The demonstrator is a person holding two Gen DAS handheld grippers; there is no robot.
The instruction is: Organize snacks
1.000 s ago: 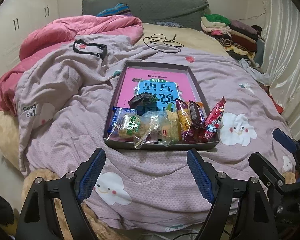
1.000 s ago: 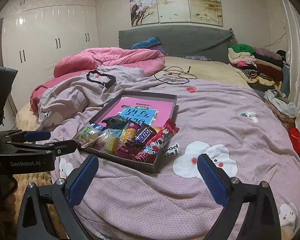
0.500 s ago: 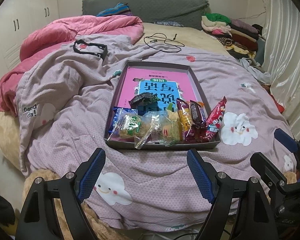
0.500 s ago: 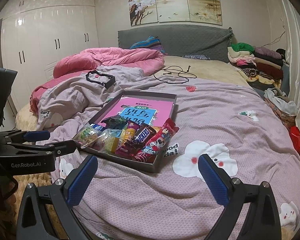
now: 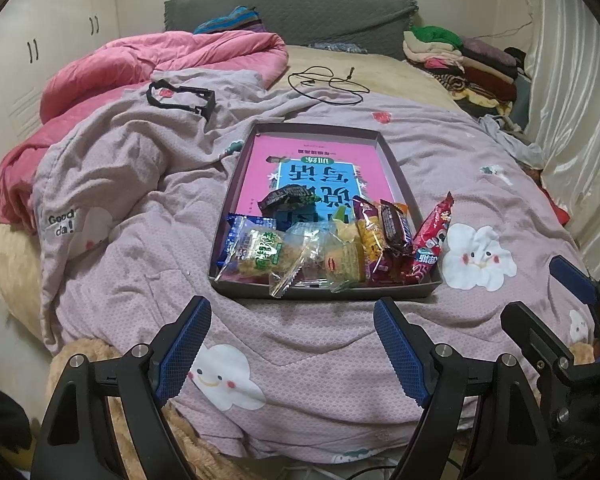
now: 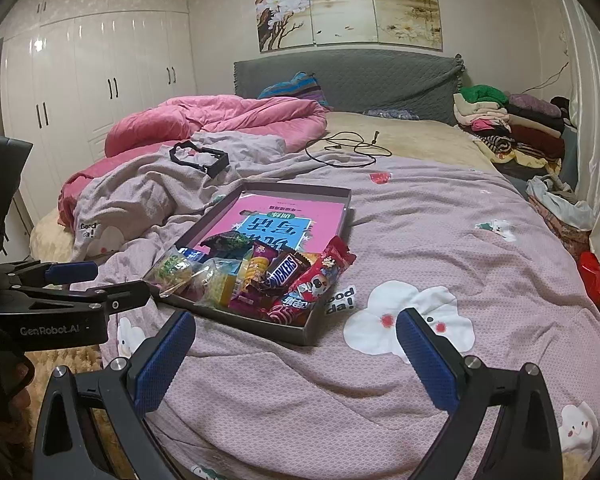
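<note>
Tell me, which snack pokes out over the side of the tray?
The long red packet, at the right end of the row; it leans over the tray wall.

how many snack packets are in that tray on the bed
8 show, bunched at the tray's near end: red, Snickers, maroon, three clear, blue, dark. More may hide.

A wide bed [image 6: 400, 136] carries a mauve cloud-print quilt [image 5: 140, 240], a rumpled pink duvet [image 5: 148, 60] near the headboard, a shallow grey cardboard tray [image 5: 232, 196] (snack packets piled at its near end), a black cable [image 6: 348, 148] and folded clothes [image 6: 508, 124]
</note>
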